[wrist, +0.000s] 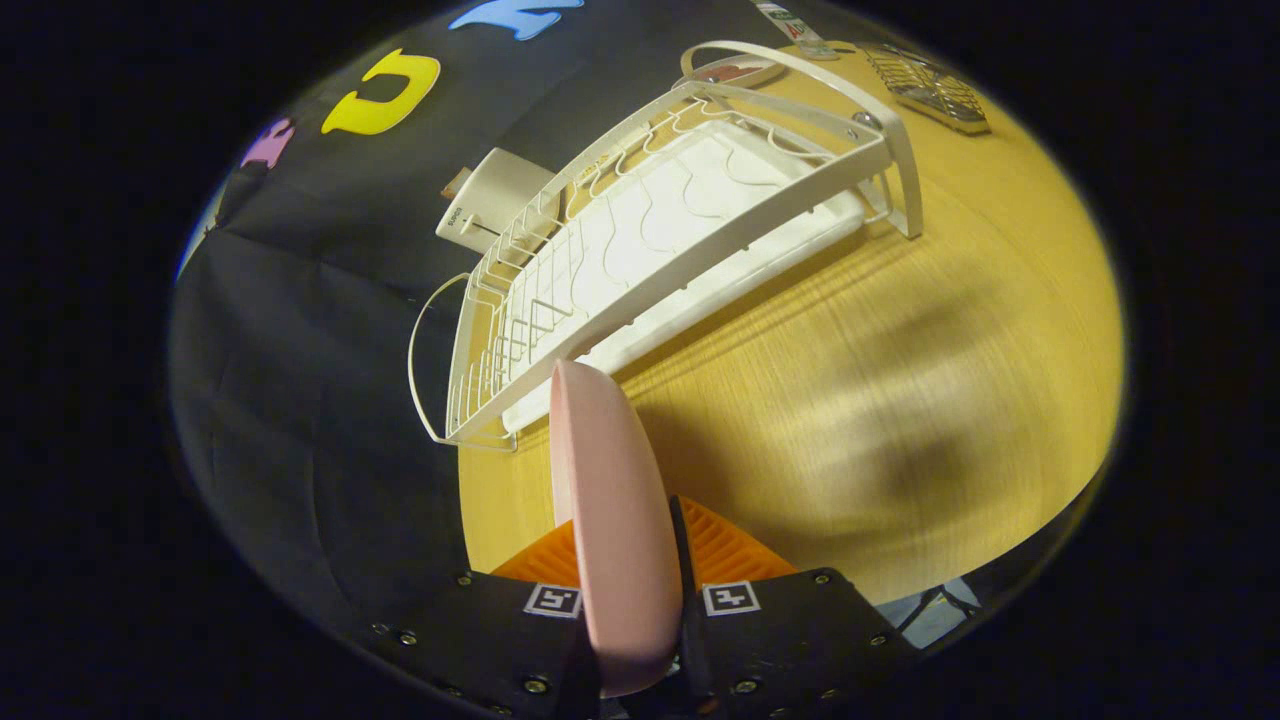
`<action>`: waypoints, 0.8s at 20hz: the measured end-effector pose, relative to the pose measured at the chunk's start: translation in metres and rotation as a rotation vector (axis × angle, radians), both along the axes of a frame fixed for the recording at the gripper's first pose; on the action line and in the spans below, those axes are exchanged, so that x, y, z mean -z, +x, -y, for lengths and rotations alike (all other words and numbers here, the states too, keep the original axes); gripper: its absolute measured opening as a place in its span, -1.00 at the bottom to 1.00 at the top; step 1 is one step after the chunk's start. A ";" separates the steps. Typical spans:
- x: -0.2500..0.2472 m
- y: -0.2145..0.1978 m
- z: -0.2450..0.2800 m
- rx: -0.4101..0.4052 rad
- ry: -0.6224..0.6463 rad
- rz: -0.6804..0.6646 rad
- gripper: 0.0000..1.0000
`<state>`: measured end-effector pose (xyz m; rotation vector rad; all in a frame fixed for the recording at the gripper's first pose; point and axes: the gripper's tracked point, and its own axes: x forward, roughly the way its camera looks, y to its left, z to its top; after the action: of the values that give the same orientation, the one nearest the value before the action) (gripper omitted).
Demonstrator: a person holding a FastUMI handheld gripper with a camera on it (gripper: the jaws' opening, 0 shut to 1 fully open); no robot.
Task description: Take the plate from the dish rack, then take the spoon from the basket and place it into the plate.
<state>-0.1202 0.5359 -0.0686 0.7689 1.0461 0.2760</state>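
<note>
Two fingers of the hand-held gripper (628,560) are closed on a pale pink, smooth-glazed round plate (612,520), which stands on edge between them, one finger pressing on each face. The plate's rim runs up and forward from the gripper, and its far end overlaps the near corner of the white wire dish rack (640,250). Whether plate and rack touch there cannot be told. The rack sits on a white plastic drip tray (720,290) on the light wood-grain tabletop (900,400); its wire slots hold no dishes, and curved loop handles rise at both of its ends. Each finger carries a small square black-and-white marker tag (731,598) near its base, one on either side of the plate. Beyond the rack's far end, well away from the gripper, stands a small metal wire basket (930,88) on the table; its contents are too small to make out. Near it lies a flat oval object (740,70) with a reddish centre, and a white container (795,25) with red and green printing that is too blurred to read. Against the black cloth wall behind the rack sits a white boxy object (490,205) bearing tiny dark lettering, also illegible.
</note>
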 end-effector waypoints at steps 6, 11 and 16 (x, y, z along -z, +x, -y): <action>0.008 -0.001 0.003 -0.011 -0.035 0.003 -0.17; 0.010 -0.007 0.024 -0.034 -0.146 0.039 0.08; -0.020 0.003 0.050 0.021 -0.190 0.157 0.08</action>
<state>-0.1169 0.4857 -0.0483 0.5770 0.9011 0.2119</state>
